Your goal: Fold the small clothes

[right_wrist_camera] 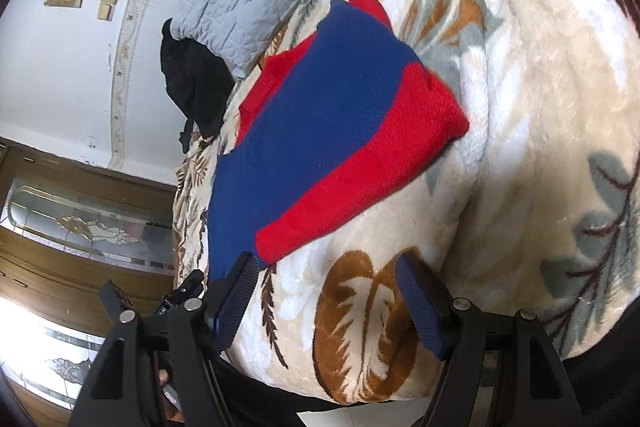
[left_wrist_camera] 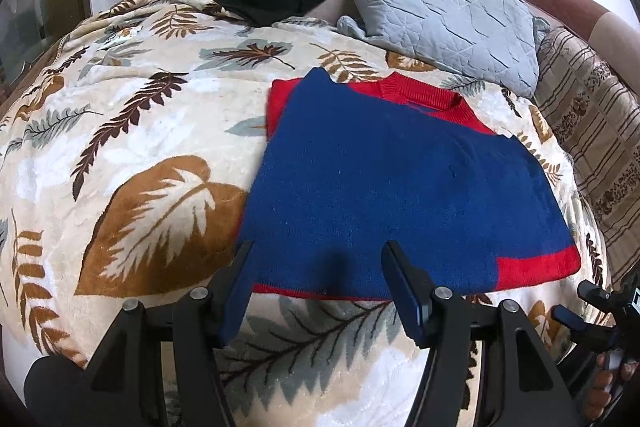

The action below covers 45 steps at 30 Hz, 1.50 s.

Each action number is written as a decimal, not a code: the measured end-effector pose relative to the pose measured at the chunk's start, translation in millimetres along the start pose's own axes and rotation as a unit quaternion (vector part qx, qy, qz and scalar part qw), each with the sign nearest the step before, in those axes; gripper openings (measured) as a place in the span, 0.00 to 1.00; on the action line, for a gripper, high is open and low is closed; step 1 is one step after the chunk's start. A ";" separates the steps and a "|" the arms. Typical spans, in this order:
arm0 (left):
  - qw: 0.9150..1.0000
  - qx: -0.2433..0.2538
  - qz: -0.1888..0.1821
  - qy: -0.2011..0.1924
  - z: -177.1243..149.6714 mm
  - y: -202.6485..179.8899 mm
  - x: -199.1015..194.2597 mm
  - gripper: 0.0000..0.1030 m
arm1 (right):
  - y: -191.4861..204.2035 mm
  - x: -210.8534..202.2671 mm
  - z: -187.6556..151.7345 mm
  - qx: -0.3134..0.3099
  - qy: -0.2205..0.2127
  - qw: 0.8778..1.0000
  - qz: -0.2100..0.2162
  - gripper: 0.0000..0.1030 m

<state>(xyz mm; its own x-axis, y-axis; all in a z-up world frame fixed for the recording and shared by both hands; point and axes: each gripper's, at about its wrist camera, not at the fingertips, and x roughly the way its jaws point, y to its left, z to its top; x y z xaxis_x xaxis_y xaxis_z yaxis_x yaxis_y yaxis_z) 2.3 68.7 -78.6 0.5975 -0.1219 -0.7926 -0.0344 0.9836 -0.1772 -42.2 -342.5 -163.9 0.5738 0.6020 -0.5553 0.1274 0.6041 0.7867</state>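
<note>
While the folded blue-and-red sweater (left_wrist_camera: 400, 183) lies flat on the leaf-patterned blanket (left_wrist_camera: 132, 147) — just below a grey quilted pillow (left_wrist_camera: 440, 7) — the left gripper (left_wrist_camera: 318, 259) and right gripper (right_wrist_camera: 326, 267) hover at its near edge, jaws spread, gripping nothing.

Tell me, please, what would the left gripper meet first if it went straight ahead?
Probably the near hem of the folded blue and red knitted sweater; the open left gripper points at it, though the depth is unclear.

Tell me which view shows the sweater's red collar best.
The left wrist view: the red collar faces the camera, its ribbed neckline plain at the far edge of the sweater. The right wrist view shows the collar only edge-on, foreshortened.
</note>
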 end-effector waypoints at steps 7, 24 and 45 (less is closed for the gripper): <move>1.000 0.024 0.003 -0.010 7.4 -18.6 0.9 0.62 | -0.3 3.9 10.8 0.015 -0.015 1.000 0.000 0.73; 0.999 0.043 0.005 -0.001 16.0 -37.8 27.8 0.62 | -2.6 19.9 51.7 0.045 -0.070 0.997 -0.010 0.71; 0.997 0.071 0.003 -0.010 36.0 -70.9 51.0 0.62 | 15.0 -18.3 48.1 -0.050 -0.076 0.994 -0.063 0.76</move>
<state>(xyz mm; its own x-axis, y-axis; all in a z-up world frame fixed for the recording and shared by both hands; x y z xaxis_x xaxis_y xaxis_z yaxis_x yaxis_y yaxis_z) 64.0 -2.4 -85.5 0.6141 -0.1150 -0.7808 0.0748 0.9934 -0.0874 -11.8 -369.6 -128.9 0.6749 0.4377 -0.5941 0.1282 0.7233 0.6785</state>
